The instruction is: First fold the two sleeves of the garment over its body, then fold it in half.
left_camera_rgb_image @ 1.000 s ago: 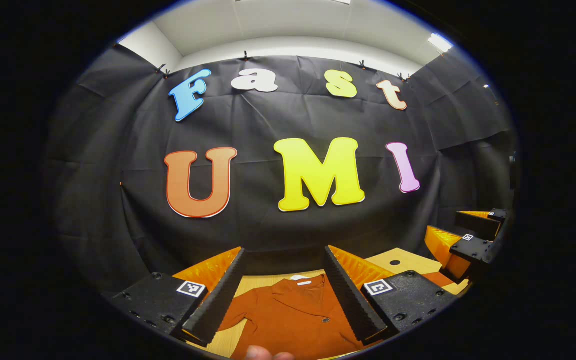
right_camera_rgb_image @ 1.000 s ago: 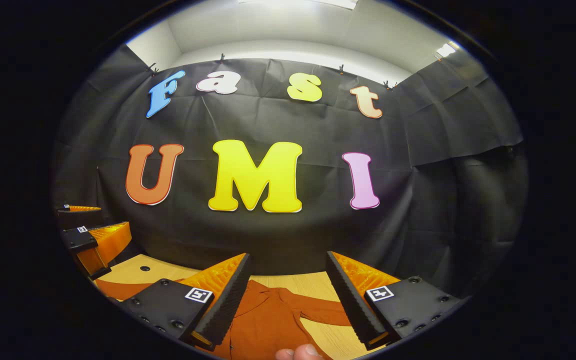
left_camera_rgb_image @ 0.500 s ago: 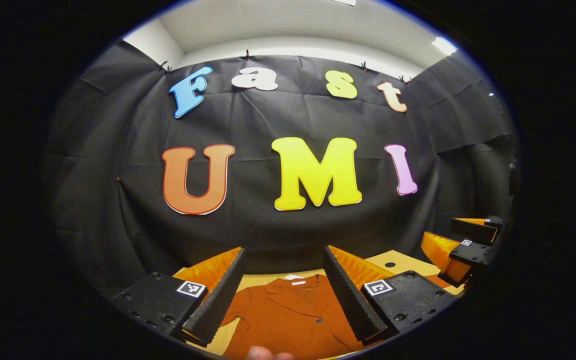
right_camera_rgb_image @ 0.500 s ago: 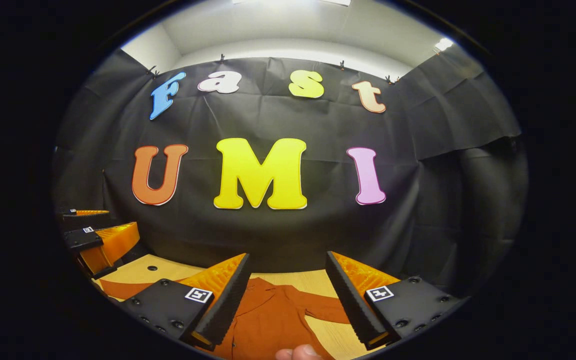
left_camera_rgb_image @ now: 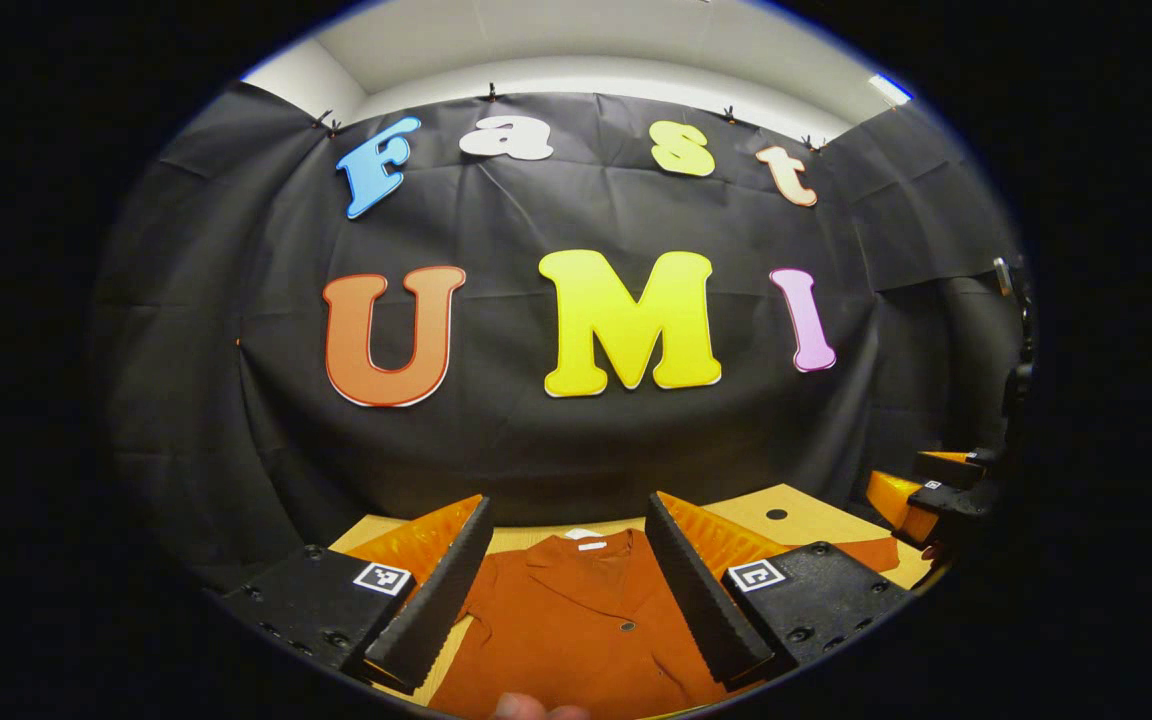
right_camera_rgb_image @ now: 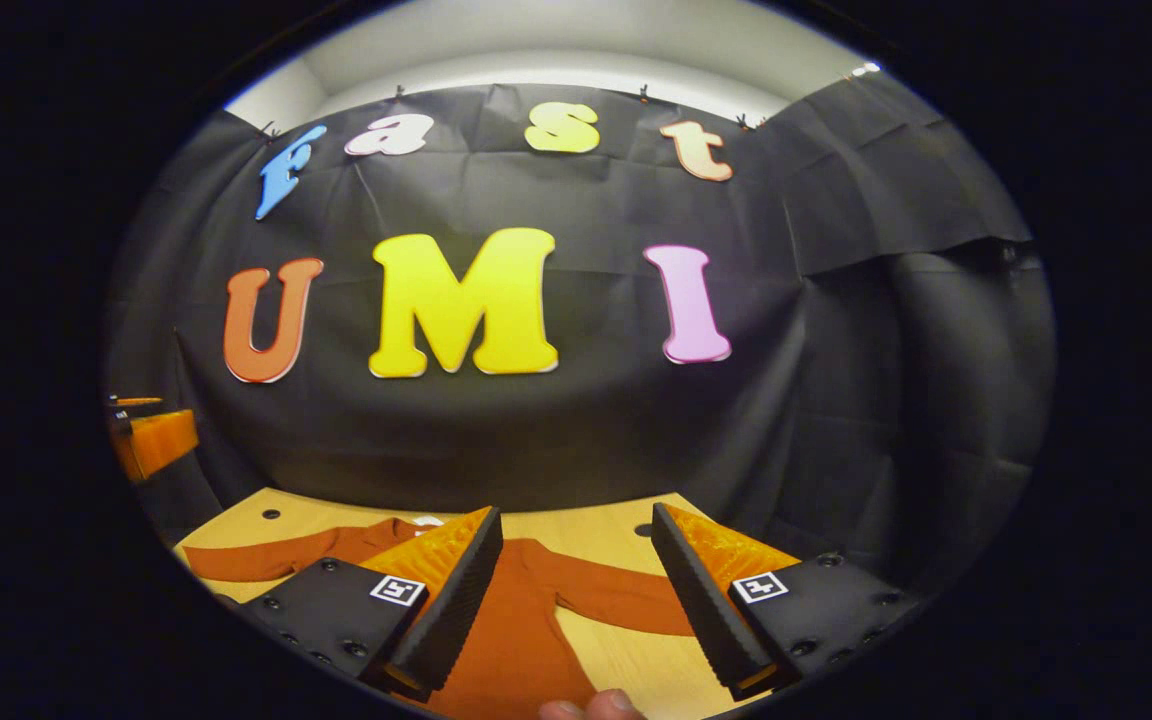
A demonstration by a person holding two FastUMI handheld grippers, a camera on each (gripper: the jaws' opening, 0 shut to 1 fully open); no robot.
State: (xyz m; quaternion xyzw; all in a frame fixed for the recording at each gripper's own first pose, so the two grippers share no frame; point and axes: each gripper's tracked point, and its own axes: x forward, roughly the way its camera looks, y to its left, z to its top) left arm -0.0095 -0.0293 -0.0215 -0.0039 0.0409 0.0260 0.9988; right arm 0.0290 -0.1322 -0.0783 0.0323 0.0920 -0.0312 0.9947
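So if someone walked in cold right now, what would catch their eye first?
The rust-orange shirt spread flat on the wooden table, collar toward the black cloth wall, with a sleeve stretched out unfolded. Next, the left gripper and right gripper, both open above the shirt, holding nothing.
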